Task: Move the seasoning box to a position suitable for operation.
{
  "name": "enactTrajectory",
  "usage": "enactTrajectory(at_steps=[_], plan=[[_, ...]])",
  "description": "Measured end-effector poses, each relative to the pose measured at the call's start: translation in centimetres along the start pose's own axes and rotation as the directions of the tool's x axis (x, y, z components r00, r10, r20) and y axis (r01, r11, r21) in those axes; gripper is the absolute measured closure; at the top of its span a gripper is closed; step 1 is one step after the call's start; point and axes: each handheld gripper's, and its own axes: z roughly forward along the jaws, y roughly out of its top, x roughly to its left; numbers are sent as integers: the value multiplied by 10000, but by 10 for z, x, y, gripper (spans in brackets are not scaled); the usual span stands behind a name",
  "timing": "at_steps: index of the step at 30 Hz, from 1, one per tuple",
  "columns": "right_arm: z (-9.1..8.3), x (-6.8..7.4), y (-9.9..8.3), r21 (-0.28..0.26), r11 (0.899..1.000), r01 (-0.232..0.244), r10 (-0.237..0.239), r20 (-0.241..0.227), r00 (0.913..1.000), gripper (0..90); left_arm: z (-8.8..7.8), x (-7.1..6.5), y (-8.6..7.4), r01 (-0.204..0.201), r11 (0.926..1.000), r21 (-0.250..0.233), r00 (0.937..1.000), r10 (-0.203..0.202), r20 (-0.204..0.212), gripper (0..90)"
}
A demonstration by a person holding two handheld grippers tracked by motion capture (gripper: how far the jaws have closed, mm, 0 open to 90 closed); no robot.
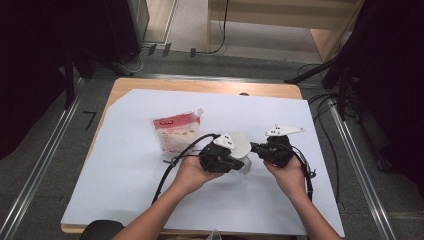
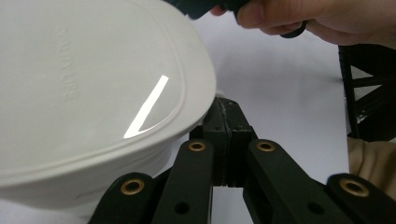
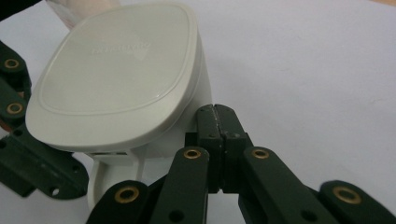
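Your left gripper (image 2: 225, 109) and right gripper (image 3: 215, 112) both have jaws pressed together, gripping nothing, flanking the glossy white rounded plastic lidded container (image 1: 239, 146) on the white table sheet (image 1: 125, 200). Brace one side steadily and nudge the lid edge gently, avoiding tipping.

Left gripper (image 2: 227, 109) cam: its two black jaws come up from the bottom edge & sit pressed flat together, nothing visible between them. Tips tuck right under the rim of a white lid (image 2: 88, 88), glossy w/ a bright streak of reflection; faint raised lettering on top, too soft to read. Lid is tilted, touching or just shy of the tips, can't tell which. Behind: white table sheet (image 2: 280, 93). Top right, a hand (image 2: 317, 16) w/ dark gear under its fingers.
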Motion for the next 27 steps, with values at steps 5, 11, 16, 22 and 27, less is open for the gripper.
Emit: enactTrajectory(at_steps=[5,11,16,22,27], plan=[[-7,-2,0,-82,9998,-157,155,-141,9998,900,-16,6,-3,300,9995,52,9990,-302,315,832],[-17,2,0,-169,9999,-23,19,-278,9996,900,-28,7,-5,116,9988,467,9994,-130,306,681],[-30,9,-3,-228,9997,-72,63,-392,9992,900,-36,9,-7,111,9991,398,9995,-122,275,555],[-45,24,-10,-202,9997,133,-145,-608,9980,900,-45,12,-12,-23,9993,364,10000,20,89,463],[-49,36,-16,-119,9997,214,-223,-759,9969,900,-50,16,-15,112,9992,387,9999,-113,27,441]])
